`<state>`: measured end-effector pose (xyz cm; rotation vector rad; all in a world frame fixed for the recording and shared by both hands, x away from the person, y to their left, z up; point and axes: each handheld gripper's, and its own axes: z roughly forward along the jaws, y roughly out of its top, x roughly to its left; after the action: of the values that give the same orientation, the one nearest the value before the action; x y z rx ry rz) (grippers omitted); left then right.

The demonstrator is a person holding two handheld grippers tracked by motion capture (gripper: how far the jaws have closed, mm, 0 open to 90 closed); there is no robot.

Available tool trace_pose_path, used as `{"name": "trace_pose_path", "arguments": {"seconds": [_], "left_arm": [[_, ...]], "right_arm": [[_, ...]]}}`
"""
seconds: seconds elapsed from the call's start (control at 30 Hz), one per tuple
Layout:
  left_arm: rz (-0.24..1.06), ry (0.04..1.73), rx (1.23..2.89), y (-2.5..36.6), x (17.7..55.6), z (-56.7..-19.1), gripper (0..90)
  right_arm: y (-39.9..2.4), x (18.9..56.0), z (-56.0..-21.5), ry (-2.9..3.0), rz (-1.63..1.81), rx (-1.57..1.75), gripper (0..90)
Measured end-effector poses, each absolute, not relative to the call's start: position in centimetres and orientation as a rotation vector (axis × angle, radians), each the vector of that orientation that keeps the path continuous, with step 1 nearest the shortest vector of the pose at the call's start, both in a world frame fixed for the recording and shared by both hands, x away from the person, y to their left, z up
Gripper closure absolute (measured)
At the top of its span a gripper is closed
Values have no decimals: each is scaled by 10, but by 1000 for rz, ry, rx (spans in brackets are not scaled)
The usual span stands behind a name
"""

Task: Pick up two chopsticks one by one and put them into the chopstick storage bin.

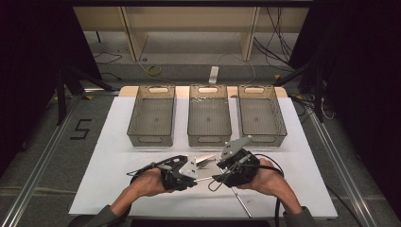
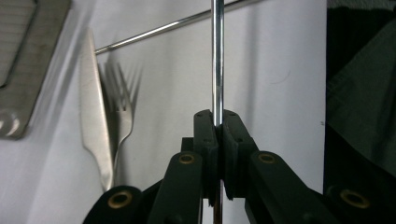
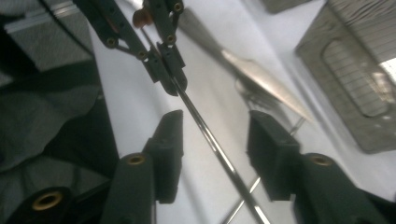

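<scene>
You have three baskets (image 1: pixel 209 120) side by side at the table's (image 1: pixel 108 161) far half; knife (image 2: pixel 95 126) and fork (image 2: pixel 122 116) lie together before them, between your grippers.

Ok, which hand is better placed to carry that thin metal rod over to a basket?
Left, probably. The left gripper is already shut on the metal rod, while the right gripper stands open around it, pads apart from it.
</scene>
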<state>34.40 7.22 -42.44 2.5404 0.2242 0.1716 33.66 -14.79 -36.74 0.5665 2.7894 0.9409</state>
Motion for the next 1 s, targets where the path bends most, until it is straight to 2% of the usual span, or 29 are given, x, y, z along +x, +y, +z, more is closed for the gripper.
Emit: {"name": "trace_pose_path", "arguments": {"seconds": [0.23,0.47,1.0], "left_arm": [[216,393,2479,87,357,-418,856],[245,575,2412,103,368,-412,855],[293,814,2281,134,385,-399,856]], "right_arm": [[-152,333,-364,2690,1013,636,409],[-164,332,-376,2648,984,764,325],[-184,339,-420,2685,782,973,325]]}}
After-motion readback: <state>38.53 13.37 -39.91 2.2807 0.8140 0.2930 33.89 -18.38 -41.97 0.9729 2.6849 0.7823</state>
